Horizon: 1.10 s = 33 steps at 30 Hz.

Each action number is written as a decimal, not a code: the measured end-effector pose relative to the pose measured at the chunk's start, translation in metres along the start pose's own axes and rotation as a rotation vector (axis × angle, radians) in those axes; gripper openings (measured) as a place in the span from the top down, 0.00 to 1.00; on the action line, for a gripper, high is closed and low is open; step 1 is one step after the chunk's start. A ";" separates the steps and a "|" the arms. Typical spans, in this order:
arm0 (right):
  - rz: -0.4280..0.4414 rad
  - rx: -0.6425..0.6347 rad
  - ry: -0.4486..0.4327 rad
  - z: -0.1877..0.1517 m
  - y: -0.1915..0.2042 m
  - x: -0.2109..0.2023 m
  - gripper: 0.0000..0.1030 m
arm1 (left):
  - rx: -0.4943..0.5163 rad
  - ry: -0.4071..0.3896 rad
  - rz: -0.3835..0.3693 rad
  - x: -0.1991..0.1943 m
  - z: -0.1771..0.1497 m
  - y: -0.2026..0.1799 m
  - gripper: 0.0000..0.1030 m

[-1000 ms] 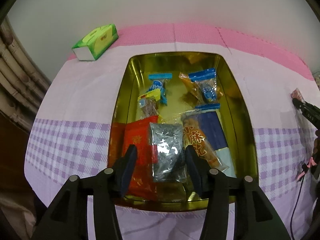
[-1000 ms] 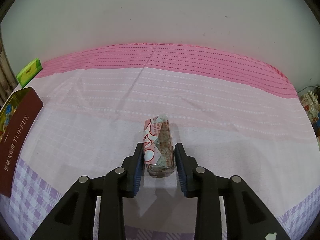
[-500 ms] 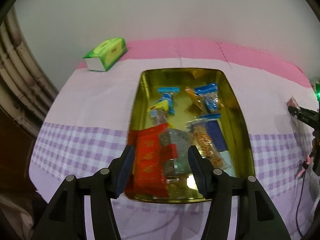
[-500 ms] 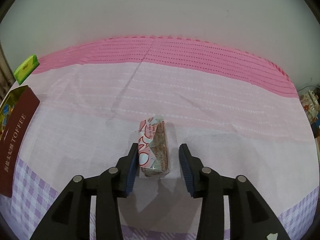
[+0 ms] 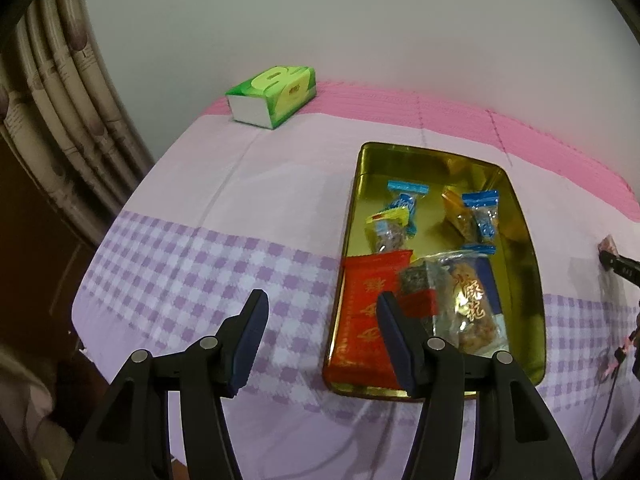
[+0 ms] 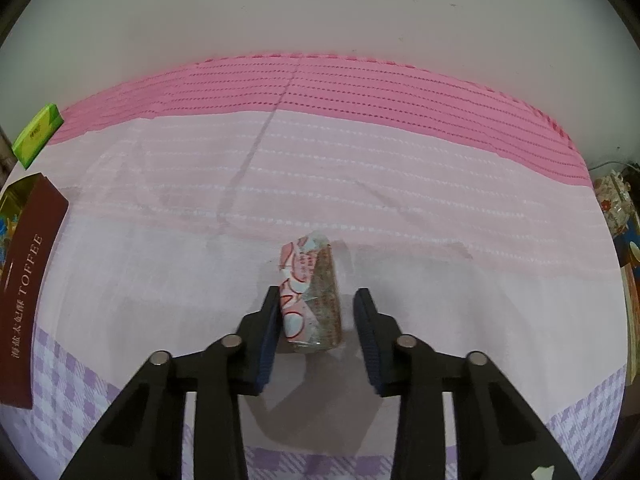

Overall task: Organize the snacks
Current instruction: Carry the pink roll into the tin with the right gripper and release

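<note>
Snack packet between the right claw's jaws, gold tin to the left

On the pink tablecloth [image 5: 240,200] the gold tin [image 5: 532,280] held wrapped snacks [image 5: 472,304]. The left gripper [image 5: 320,304] hung empty, its jaws just widened. The right gripper [image 6: 316,300], jaws just narrowing, straddled the pink packet [image 6: 316,280]. One pad touched it and the other seemed just clear.

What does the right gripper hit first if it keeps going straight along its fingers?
Most likely the pink-wrapped snack, already lying between the right gripper's fingers, with the pink tablecloth under it. Depth is uncertain.
</note>
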State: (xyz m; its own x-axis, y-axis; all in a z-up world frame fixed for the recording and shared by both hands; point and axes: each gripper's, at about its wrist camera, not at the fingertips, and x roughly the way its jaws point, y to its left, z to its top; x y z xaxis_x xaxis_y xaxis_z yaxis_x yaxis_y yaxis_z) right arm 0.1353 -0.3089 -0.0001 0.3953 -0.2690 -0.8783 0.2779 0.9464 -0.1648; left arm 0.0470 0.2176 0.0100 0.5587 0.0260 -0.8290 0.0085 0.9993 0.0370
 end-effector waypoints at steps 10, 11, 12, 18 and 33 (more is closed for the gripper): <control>-0.021 0.013 0.015 -0.004 0.011 -0.008 0.78 | -0.011 -0.012 0.027 -0.002 -0.001 0.005 0.37; -0.018 0.016 0.012 -0.005 0.013 -0.010 0.78 | -0.008 -0.014 0.029 -0.001 -0.001 0.005 0.37; -0.013 0.017 0.010 -0.006 0.016 -0.012 0.78 | -0.007 -0.013 0.025 -0.002 -0.001 0.004 0.37; 0.057 -0.022 -0.033 -0.004 0.053 -0.037 0.78 | -0.007 -0.007 0.022 0.000 -0.001 0.004 0.37; 0.326 -0.186 -0.072 -0.003 0.202 -0.096 0.78 | -0.117 -0.020 0.077 -0.001 0.001 0.029 0.37</control>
State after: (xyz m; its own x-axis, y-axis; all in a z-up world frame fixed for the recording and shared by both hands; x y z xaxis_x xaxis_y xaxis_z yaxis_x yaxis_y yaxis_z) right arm 0.1507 -0.0910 0.0492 0.4990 0.0460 -0.8654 -0.0335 0.9989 0.0337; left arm 0.0471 0.2467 0.0123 0.5703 0.1035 -0.8149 -0.1311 0.9908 0.0340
